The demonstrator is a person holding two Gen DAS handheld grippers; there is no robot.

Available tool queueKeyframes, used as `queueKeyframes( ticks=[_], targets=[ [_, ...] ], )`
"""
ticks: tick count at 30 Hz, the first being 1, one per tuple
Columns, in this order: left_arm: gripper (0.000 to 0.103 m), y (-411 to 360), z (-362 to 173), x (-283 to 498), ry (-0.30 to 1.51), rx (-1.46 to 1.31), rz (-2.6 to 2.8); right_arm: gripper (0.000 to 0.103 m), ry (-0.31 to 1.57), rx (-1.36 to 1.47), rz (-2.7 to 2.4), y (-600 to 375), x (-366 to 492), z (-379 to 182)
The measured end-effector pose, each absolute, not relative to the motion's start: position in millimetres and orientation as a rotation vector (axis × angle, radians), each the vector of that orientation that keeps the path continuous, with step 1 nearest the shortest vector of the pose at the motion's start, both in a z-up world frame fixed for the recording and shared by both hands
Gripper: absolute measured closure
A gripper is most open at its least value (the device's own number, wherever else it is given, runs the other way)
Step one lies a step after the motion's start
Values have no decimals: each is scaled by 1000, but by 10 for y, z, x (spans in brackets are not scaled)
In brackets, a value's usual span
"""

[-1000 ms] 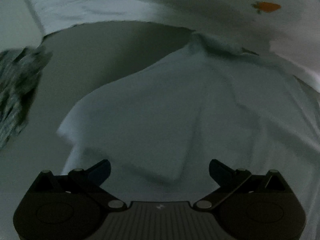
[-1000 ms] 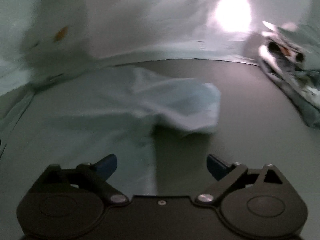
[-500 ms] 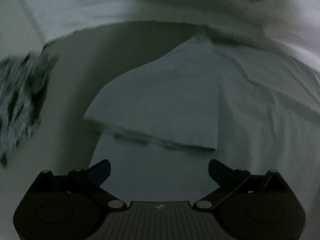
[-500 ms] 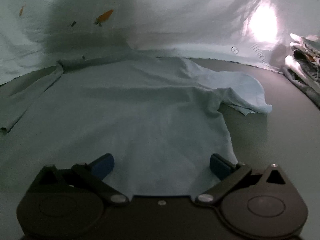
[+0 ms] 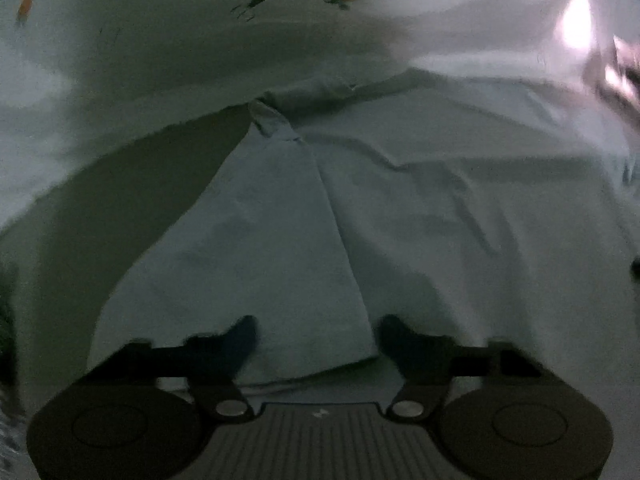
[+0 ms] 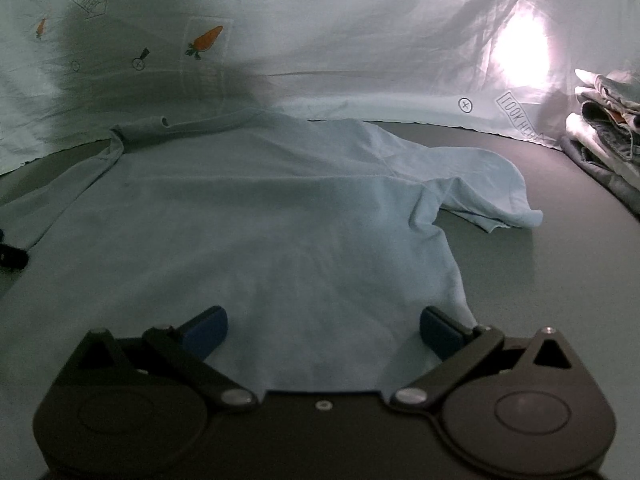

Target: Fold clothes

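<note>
A pale blue T-shirt lies spread flat on the grey table, collar towards the back. Its right sleeve sticks out, rumpled. In the left wrist view the shirt's left sleeve is folded inward as a flat flap over the body. My left gripper hovers low over that flap's near edge. Its jaws are closing with the cloth lying between them, and the pads are not pressing it. My right gripper stands open just above the shirt's lower part, holding nothing.
A pale sheet printed with carrots hangs behind the table as a backdrop, with a bright glare spot. A stack of folded clothes sits at the table's right edge. Bare grey tabletop shows right of the shirt.
The left view has rolled and dropped closer, so the folded sleeve now runs lengthwise between its fingers, which stand closer together. The right gripper swung from the sleeve to the shirt's lower part, then held still.
</note>
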State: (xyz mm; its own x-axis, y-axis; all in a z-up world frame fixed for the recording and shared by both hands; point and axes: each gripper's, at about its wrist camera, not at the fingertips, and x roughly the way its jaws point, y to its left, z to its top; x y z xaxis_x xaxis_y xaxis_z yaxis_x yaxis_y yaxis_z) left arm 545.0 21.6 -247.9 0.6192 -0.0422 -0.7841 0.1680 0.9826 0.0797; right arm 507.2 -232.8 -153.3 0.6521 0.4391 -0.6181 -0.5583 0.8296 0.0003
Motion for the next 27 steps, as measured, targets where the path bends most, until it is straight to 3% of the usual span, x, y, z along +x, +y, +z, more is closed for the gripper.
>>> queueKeyframes(
  ticks=[3, 4, 11, 17, 22, 27],
  targets=[
    [94, 301, -2431, 5442, 900, 63, -107, 0, 648, -195, 568, -2324, 5076, -1533],
    [96, 316, -2405, 5428, 899, 46, -95, 0, 648, -195, 568, -2324, 5078, -1532],
    [97, 868, -2047, 5577, 791, -79, 55, 0, 649, -195, 564, -2321, 5078, -1531],
    [97, 1859, -1875, 5954, 706, -229, 279, 0, 650, -195, 562, -2319, 5083, -1529],
    [97, 2514, -2065, 6313, 732, -338, 371, 0, 651, -195, 558, -2311, 5089, -1527],
    [97, 2386, -2426, 6573, 846, -193, 375, 0, 652, -194, 554, -2311, 5093, -1524]
  ],
)
